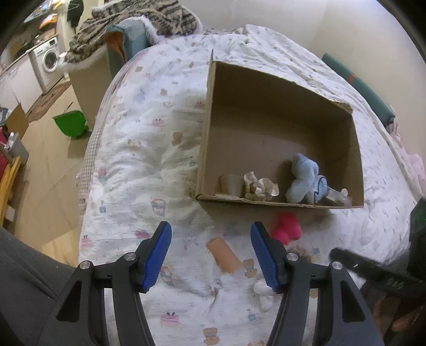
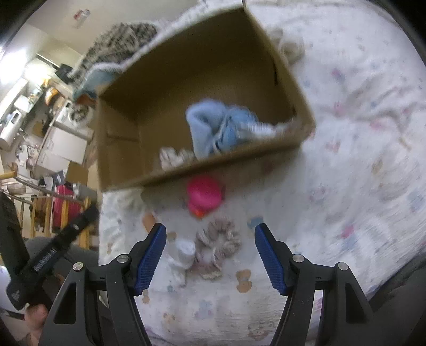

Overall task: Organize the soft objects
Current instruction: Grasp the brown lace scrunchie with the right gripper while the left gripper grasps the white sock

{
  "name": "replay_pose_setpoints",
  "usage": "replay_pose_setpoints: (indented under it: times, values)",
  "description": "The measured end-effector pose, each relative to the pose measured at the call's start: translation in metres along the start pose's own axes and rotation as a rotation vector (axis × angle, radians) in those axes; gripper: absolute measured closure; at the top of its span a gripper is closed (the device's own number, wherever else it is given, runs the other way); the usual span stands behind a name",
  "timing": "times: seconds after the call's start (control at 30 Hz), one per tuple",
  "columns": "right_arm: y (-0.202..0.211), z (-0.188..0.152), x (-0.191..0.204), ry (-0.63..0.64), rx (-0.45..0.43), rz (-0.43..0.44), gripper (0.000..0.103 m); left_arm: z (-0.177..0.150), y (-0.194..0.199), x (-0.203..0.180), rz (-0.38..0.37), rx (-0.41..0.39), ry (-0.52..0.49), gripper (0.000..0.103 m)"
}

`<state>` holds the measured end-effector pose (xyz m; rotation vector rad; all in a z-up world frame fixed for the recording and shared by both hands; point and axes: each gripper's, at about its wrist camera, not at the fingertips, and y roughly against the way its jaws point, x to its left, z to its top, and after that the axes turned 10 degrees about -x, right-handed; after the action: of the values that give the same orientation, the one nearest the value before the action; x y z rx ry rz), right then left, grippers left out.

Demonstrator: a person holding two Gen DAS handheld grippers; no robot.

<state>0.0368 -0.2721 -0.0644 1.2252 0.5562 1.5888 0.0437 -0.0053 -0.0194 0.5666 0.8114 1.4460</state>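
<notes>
An open cardboard box (image 1: pixel 266 87) lies on the bed and holds a light blue plush cloth (image 1: pixel 306 178), a cream crumpled item (image 1: pixel 259 186) and a small tan roll (image 1: pixel 230 183). In front of it lie a pink soft toy (image 1: pixel 289 226), an orange-tan roll (image 1: pixel 225 255) and a white rolled sock (image 1: pixel 262 291). My left gripper (image 1: pixel 210 234) is open and empty above the orange-tan roll. My right gripper (image 2: pixel 210 237) is open and empty above a beige scrunchie (image 2: pixel 219 242) and the white sock (image 2: pixel 183 252). The pink toy (image 2: pixel 203 197), box (image 2: pixel 186 170) and blue cloth (image 2: pixel 221 127) show beyond.
The bed has a white quilt (image 1: pixel 149 149) with cartoon prints. A striped blanket (image 1: pixel 138 24) lies on a chair at the far end. A green dustpan (image 1: pixel 70 123) and a washing machine (image 1: pixel 48 58) are on the floor side at left. A teal cushion (image 1: pixel 364 90) lies at right.
</notes>
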Motion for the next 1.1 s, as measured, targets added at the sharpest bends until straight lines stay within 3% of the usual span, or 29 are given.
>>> replay_pose_setpoints:
  times: [0.1,0.17,0.27,0.5,0.53,0.67,0.8,0.93,1.1]
  values:
    - [-0.02,-0.002,-0.008,-0.022,0.063,-0.053,0.032,-0.001,-0.004,0.0,0.001,0.015,0.01,0.044]
    - [-0.034,-0.002,-0.015,-0.064,0.118,-0.042,0.046,-0.002,-0.007,0.0,-0.001,0.025,0.014,0.044]
    - [-0.053,-0.004,-0.017,-0.086,0.177,-0.028,0.046,-0.004,-0.011,0.0,0.002,0.045,0.014,0.044]
    - [-0.076,-0.005,0.004,-0.065,0.186,-0.01,0.046,-0.007,-0.019,0.0,0.012,0.075,0.019,0.044]
    - [-0.077,-0.005,0.007,-0.046,0.181,-0.029,0.047,-0.008,-0.02,-0.001,0.013,0.077,0.014,0.044]
    - [-0.082,-0.007,0.015,0.024,0.18,-0.075,0.083,-0.01,-0.022,-0.005,0.013,0.081,-0.005,0.044]
    - [-0.074,-0.006,0.015,0.027,0.16,-0.05,0.088,-0.011,-0.023,-0.009,0.0,0.084,-0.012,0.044]
    - [-0.041,0.001,0.013,0.033,0.083,-0.036,0.088,-0.015,-0.023,-0.014,-0.03,0.101,-0.033,0.044]
    - [-0.004,0.011,0.009,0.031,0.002,-0.016,0.088,-0.027,-0.028,-0.037,-0.097,0.158,-0.12,0.045]
